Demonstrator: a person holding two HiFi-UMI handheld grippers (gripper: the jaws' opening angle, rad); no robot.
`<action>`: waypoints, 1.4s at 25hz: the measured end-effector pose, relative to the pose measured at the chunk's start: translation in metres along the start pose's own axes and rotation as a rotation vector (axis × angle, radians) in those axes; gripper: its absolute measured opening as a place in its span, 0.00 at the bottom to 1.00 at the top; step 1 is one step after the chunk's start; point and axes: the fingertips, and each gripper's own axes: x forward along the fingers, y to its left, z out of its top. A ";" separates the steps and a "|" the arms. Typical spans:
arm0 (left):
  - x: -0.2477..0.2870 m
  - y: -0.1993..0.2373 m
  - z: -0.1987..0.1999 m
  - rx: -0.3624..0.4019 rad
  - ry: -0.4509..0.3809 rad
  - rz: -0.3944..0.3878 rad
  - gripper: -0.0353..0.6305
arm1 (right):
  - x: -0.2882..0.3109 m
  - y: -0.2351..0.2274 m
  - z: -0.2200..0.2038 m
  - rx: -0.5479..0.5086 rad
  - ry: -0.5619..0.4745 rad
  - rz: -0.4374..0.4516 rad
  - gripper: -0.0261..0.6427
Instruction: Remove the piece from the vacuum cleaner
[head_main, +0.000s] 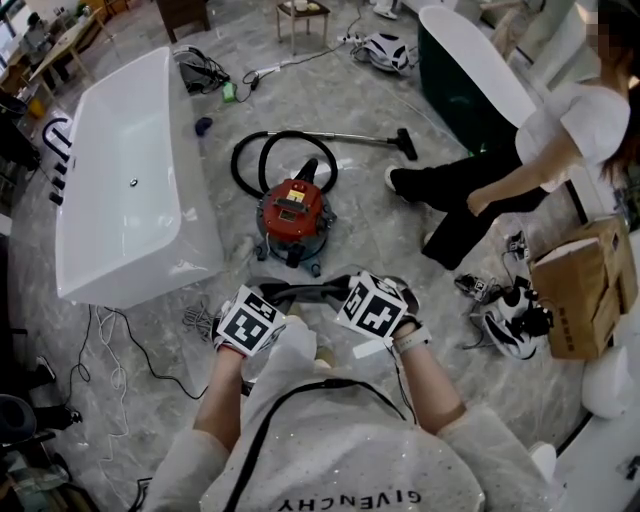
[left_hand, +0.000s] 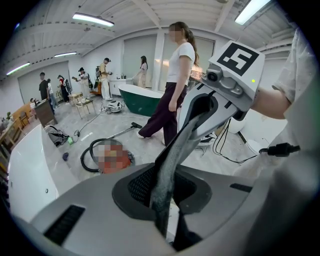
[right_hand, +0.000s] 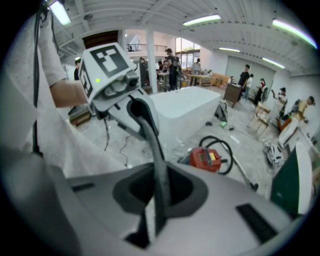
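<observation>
The red vacuum cleaner stands on the marble floor ahead of me, its black hose coiled behind it. It also shows as a red vacuum in the right gripper view. A thin dark grey piece is stretched between my two grippers, above the floor and clear of the vacuum. My left gripper is shut on one end of the grey piece. My right gripper is shut on the other end of the piece. Each gripper view shows the other gripper at the strip's far end.
A white bathtub lies to the left and a dark green tub at the back right. A person in black trousers steps close on the right. A cardboard box, loose devices and cables lie on the floor.
</observation>
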 end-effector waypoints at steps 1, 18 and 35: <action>0.000 0.000 -0.001 0.000 0.001 0.000 0.16 | 0.000 0.001 0.000 0.001 0.000 0.002 0.10; 0.001 -0.003 -0.009 -0.018 0.009 -0.018 0.16 | 0.003 0.006 -0.003 0.005 0.011 0.011 0.10; 0.000 -0.004 -0.013 -0.028 0.012 -0.018 0.16 | 0.006 0.010 -0.003 0.001 0.015 0.020 0.10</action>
